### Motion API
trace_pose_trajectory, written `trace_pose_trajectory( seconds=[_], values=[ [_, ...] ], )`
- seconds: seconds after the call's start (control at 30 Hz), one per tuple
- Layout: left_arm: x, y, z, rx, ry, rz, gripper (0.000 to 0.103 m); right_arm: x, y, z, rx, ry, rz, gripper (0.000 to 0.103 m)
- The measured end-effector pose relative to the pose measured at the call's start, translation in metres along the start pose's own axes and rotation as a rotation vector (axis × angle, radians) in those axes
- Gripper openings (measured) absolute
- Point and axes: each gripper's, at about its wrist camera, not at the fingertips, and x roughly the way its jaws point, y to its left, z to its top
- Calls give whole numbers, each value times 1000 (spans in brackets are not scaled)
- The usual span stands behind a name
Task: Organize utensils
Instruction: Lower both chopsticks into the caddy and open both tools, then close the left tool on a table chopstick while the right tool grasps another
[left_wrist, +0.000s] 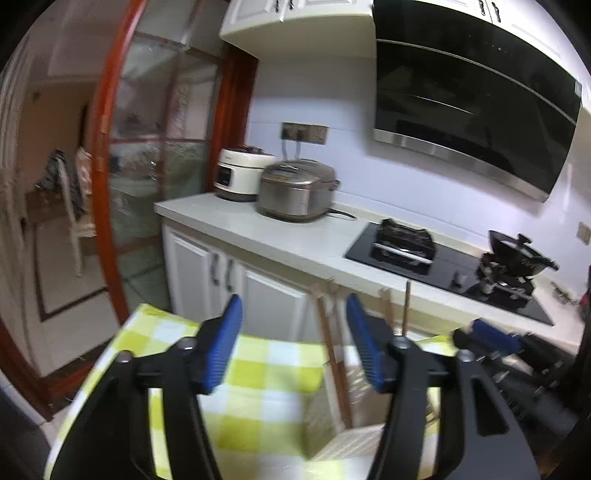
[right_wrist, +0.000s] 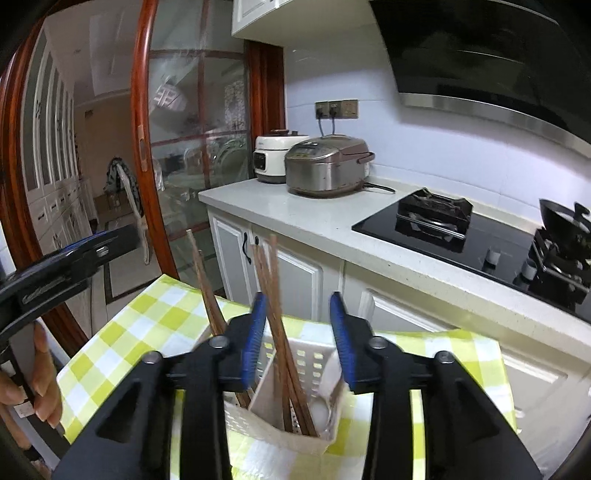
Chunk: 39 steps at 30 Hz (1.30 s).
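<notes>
Just below the open, empty right hand-held gripper (right_wrist: 297, 336), chopsticks (right_wrist: 280, 332) stand in the holder (right_wrist: 295, 435).

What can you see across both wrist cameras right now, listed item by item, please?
chopsticks: several, brown wood, standing in the holder
utensil holder: one, white, perforated, on the tablecloth
spoon: one, white, inside the holder
tablecloth: one, yellow-green and white check, on the near table
rice cookers: two, one metallic brown, one white behind it, on the counter
counter: one, pale stone, over white cabinets
hob: one, black, set in the counter
wok: one, dark, on the far burner
range hood: one, black, on the wall
left gripper: black, blue pads, open, empty
right gripper: black, blue pads, open, above the holder
hand: one, at the left edge, holding the left gripper
</notes>
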Motion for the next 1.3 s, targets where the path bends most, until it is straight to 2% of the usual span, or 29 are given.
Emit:
trace_pose_trajectory(
  seconds=[0.07, 0.17, 0.3, 0.5, 0.63, 0.87, 1.2, 1.3],
  values=[
    [-15, 9, -15, 8, -16, 52, 81, -10, -5, -13, 17, 2, -9, 36],
    [-39, 18, -46, 24, -27, 115, 97, -19, -7, -41, 46, 30, -1, 36],
    [-61, 26, -92, 42, 19, 162, 98, -25, -1, -86, 82, 89, 13, 36],
    [-84, 37, -149, -14, 118, 142, 98, -22, 23, -145, 110, 198, 41, 36],
    [-92, 35, -177, 9, 158, 145, 98, -21, 41, -171, 103, 237, 49, 36],
    [-106, 40, -200, 31, 160, 176, 98, -11, 63, -191, 74, 305, 57, 35],
    [-110, 52, -205, 28, 160, 189, 98, 5, 77, -198, 51, 373, 48, 33],
    [-110, 51, -205, 28, 163, 187, 98, 10, 84, -200, 32, 402, 37, 28]
  ],
)
